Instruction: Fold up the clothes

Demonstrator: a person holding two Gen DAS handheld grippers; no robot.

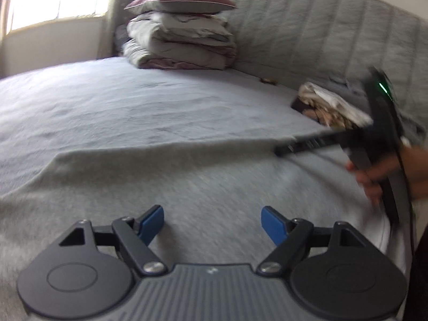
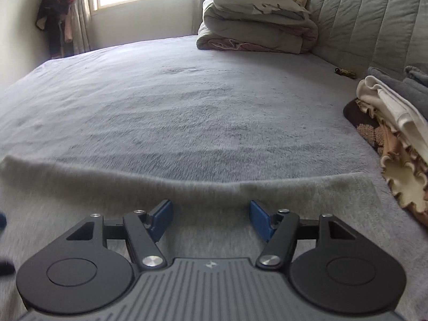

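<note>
A light grey fuzzy garment (image 1: 187, 182) lies flat on the bed, its far edge running straight across both views; it also shows in the right wrist view (image 2: 214, 195). My left gripper (image 1: 212, 222) is open and empty just above the garment's near part. My right gripper (image 2: 210, 218) is open and empty over the garment near its far edge. In the left wrist view the right gripper (image 1: 281, 151) appears blurred at the right, held by a hand, its tip by the garment's far right edge.
The bed (image 2: 187, 101) has a grey plush cover. A stack of folded quilts and a pillow (image 1: 182, 37) stands at the back by the padded headboard (image 1: 321, 32). A pile of folded cream and brown clothes (image 2: 396, 139) lies at the right.
</note>
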